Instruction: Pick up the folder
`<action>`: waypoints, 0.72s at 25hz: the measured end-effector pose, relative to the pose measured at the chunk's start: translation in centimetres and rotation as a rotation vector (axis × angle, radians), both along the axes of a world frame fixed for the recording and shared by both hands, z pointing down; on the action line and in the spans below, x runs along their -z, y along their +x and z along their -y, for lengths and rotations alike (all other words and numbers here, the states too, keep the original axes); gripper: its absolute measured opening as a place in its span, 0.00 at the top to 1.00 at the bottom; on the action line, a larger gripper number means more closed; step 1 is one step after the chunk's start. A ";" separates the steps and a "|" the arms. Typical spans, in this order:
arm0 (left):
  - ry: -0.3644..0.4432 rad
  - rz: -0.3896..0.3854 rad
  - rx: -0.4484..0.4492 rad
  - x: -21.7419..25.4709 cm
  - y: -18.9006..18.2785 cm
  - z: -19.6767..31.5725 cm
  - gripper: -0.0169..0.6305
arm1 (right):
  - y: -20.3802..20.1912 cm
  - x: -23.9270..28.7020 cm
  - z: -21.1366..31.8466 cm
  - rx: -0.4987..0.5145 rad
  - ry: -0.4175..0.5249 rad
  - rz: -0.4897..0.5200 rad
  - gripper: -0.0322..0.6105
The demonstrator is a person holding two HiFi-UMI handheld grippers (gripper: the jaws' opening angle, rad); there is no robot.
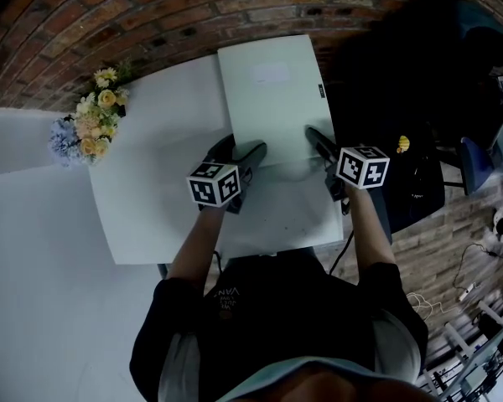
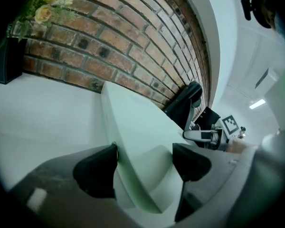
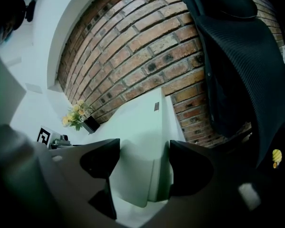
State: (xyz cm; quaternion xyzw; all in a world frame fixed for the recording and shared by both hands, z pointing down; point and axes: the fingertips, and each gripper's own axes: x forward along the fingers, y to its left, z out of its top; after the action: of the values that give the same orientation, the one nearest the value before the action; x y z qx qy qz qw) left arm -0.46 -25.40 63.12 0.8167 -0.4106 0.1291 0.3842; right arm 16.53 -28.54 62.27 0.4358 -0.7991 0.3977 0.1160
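Observation:
A pale green folder (image 1: 272, 99) lies on the white table (image 1: 151, 199), its far end toward the brick wall. My left gripper (image 1: 241, 151) is at the folder's near left corner. In the left gripper view its jaws (image 2: 145, 163) stand wide apart, the folder's (image 2: 142, 137) near edge runs between them, and the left jaw touches that edge. My right gripper (image 1: 320, 145) is at the near right corner. Its jaws (image 3: 140, 163) are also wide apart around the folder's (image 3: 142, 132) corner. Whether the folder is off the table I cannot tell.
A bunch of yellow and blue flowers (image 1: 92, 124) in a dark pot stands at the table's far left corner. A brick wall (image 1: 151, 15) runs behind. A black chair with a dark garment (image 1: 419, 74) is close on the right.

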 end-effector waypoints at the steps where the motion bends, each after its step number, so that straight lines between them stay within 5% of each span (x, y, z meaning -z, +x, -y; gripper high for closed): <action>1: 0.000 -0.001 -0.002 0.0 0.0 0.0 0.41 | 0.0 0.0 0.0 0.000 0.004 -0.003 0.46; 18: 0.002 -0.004 -0.034 1.0 -0.2 -0.5 0.42 | -0.1 1.1 -1.2 -0.032 0.010 -0.017 0.48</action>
State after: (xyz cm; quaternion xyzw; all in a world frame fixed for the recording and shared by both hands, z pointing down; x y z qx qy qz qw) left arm -0.62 -24.91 62.11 0.8244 -0.3959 0.1334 0.3819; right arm 16.43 -27.31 61.13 0.4525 -0.7930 0.3918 0.1140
